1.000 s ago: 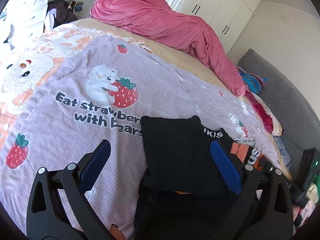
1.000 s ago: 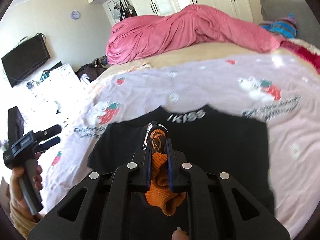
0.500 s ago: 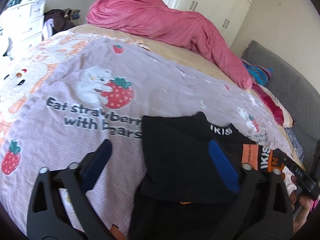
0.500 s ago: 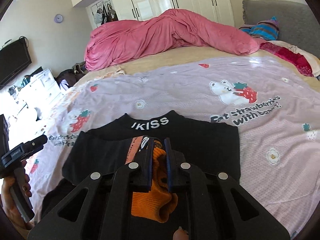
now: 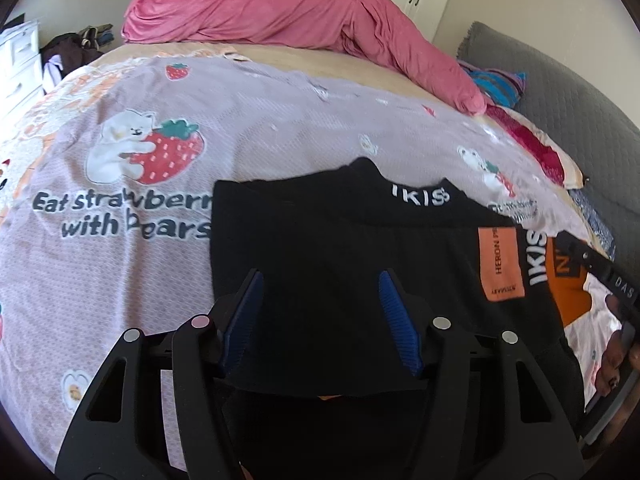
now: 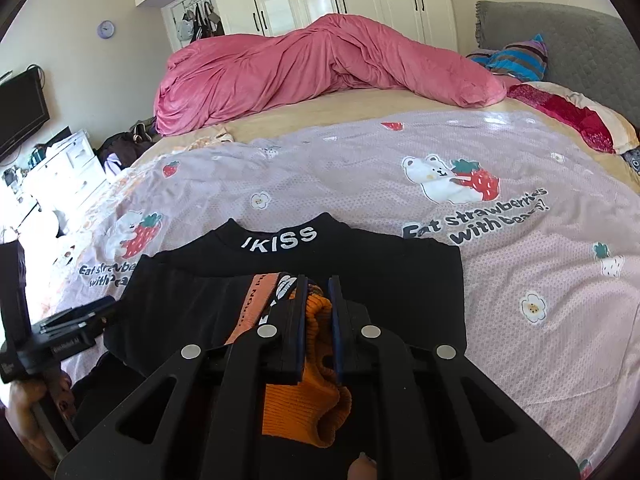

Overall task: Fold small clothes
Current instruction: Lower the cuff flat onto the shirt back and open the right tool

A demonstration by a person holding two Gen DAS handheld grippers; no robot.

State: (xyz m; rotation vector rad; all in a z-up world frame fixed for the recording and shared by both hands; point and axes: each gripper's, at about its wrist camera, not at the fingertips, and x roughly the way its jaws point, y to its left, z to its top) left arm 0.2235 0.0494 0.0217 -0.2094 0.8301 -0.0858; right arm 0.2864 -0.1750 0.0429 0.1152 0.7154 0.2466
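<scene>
A black top (image 5: 320,220) with an "IKISS" collar (image 6: 280,238) lies partly folded on the lilac bedspread (image 5: 120,280). My left gripper (image 5: 320,280) hovers low over its folded left part, jaws closing, with black cloth lying between the blue pads (image 5: 396,316) but not pinched. My right gripper (image 6: 318,284) is shut on the top's orange ribbed cuff (image 6: 304,400), holding the sleeve over the garment's middle. An orange label (image 5: 500,264) shows on that sleeve. A hand holds the left gripper's handle (image 6: 48,340) at the left edge of the right wrist view.
A crumpled pink duvet (image 6: 320,68) lies across the far side of the bed. Pillows (image 6: 572,116) and a grey headboard (image 6: 560,28) are at the right. A white dresser (image 6: 68,168) and dark clothes (image 6: 120,152) stand beyond the bed's left edge.
My left gripper has moved right and down over the black top, and its jaws have narrowed. My right gripper has sunk slightly, still gripping the orange cuff.
</scene>
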